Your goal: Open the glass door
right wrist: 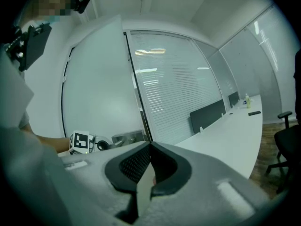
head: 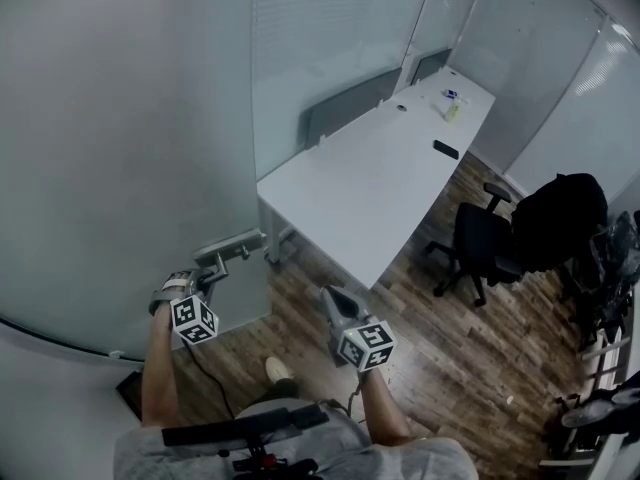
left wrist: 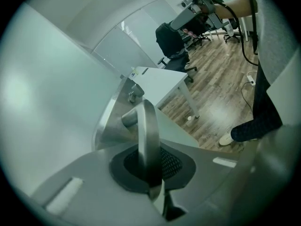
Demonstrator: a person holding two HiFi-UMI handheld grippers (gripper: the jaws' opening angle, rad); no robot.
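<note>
door: glass door [head: 120,148] at left, its lever handle [left wrist: 148,131] between the left jaws | left gripper [left wrist: 151,168]: jaws clamped on lever handle | right gripper [right wrist: 149,166]: jaws together, empty, clear of the door | counter [head: 370,183]: beyond

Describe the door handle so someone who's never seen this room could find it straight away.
Start at the big frosted glass door left of the long white desk. At its edge nearest the desk sits a silver metal plate, and the handle is the silver lever sticking out from it. It alone has the left gripper clamped on it.
</note>
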